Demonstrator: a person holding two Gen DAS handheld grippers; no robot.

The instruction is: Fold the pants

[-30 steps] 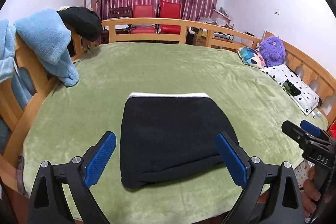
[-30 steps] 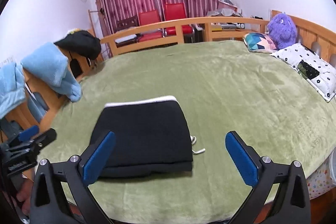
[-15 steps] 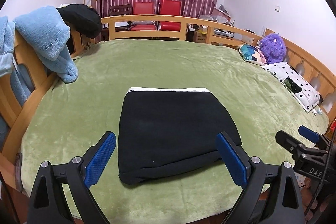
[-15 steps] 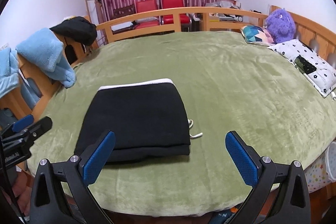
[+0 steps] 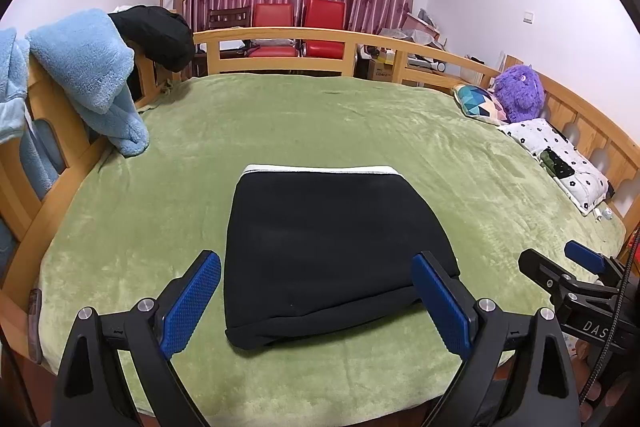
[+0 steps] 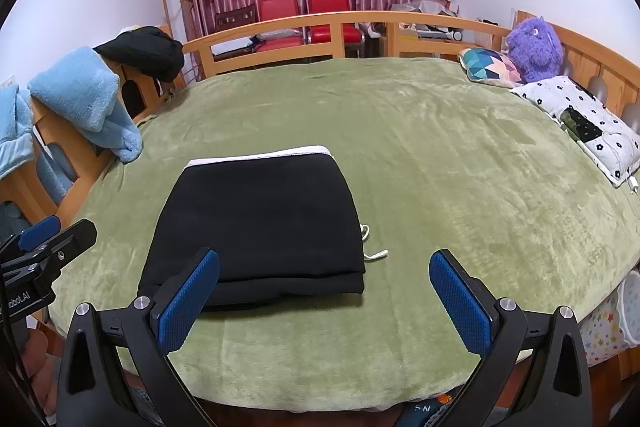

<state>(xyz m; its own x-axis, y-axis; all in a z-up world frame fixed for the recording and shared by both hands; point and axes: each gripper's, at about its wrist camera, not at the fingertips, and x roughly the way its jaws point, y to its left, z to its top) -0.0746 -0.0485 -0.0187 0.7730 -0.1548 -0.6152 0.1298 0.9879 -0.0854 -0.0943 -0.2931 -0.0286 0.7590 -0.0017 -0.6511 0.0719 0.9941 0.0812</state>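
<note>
Right gripper (image 5: pixel 560 263) reads "DAS"; left gripper (image 6: pixel 52 235) reads "obot.AI".

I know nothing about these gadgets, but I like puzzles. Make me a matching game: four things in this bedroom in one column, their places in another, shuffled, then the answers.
Things:
1. black pants
2. purple plush toy
3. light blue fleece
4. red chairs

Places:
A. draped over the wooden bed rail
B. before the curtains, beyond the bed
C. folded on the green blanket
D. by the patterned cushion, at the bed's far right

Pairs: 1-C, 2-D, 3-A, 4-B
</note>
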